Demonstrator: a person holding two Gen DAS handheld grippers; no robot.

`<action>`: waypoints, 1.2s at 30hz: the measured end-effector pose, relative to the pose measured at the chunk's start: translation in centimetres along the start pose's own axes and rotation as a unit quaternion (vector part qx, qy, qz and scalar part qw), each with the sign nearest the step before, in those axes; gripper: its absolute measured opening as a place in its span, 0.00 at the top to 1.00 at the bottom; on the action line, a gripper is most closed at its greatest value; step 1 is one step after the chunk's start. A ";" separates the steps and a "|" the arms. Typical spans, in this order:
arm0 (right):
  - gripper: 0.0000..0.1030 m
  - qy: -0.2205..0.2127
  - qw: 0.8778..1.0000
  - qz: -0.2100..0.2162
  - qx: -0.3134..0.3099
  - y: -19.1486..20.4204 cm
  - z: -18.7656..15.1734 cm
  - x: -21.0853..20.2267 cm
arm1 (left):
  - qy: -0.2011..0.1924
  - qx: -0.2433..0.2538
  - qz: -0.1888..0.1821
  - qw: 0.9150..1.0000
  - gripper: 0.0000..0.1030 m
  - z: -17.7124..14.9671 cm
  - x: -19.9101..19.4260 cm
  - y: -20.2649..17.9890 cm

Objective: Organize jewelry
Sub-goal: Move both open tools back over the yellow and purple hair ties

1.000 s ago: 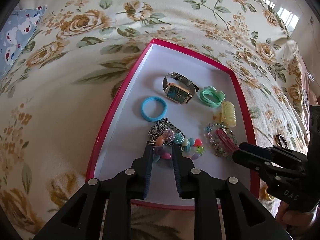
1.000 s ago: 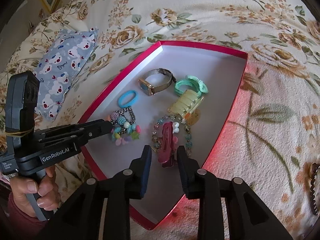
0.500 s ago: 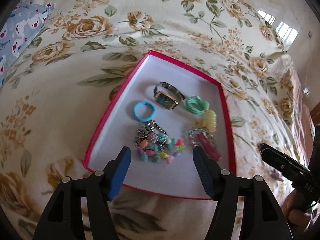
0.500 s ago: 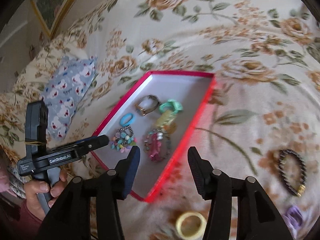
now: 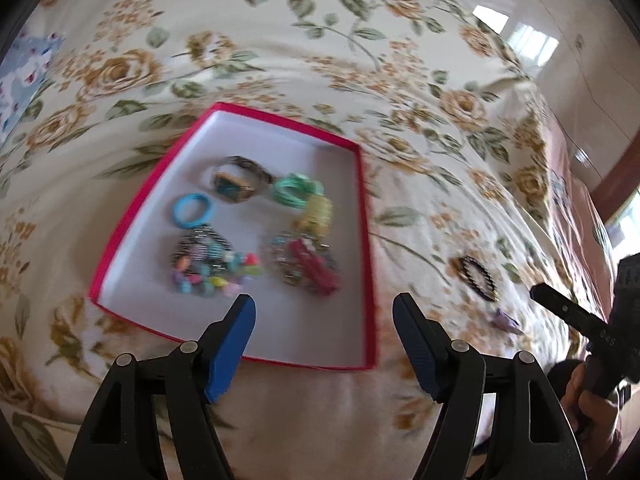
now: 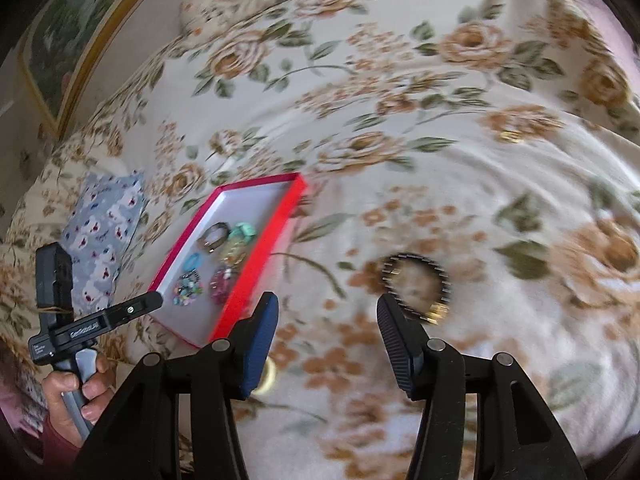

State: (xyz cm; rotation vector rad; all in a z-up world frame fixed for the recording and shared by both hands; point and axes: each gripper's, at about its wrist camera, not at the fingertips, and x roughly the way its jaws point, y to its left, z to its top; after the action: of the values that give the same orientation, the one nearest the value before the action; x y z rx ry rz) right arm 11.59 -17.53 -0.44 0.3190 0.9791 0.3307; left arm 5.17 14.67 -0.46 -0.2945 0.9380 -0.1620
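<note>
Claws (image 5: 324, 312) withdrawn from jewel-filled red box (image 5: 366, 240)

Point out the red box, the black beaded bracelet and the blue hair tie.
red box (image 5: 366, 216), left wrist view, on its right wall.
black beaded bracelet (image 6: 440, 276), right wrist view, on the right arc of its beads.
blue hair tie (image 5: 178, 212), left wrist view, on the left side of the ring.

We read one marking only: pale lettering "GenRobot.AI" along the side of the black left gripper (image 6: 96, 326) body, in the right wrist view. A small pale label below it stays illegible, as does the blurred lettering on the right gripper (image 5: 576, 320) arm.
</note>
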 end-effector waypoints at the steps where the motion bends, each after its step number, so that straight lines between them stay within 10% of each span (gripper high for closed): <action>1: 0.48 -0.002 1.000 -0.003 0.004 -0.6 -0.1 -0.4 | 0.001 0.006 -0.002 1.000 0.29 -0.1 0.0 -0.5; 36: 0.48 0.036 0.999 -0.020 0.017 -4.9 -2.6 -0.3 | 0.080 0.107 -0.014 0.991 0.25 -4.1 5.3 -9.5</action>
State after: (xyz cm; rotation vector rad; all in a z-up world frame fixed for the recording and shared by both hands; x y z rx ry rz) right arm 9.84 -21.74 -3.55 0.3196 1.0624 0.2900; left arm 4.86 3.48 -3.81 -0.0964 1.0662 -0.3142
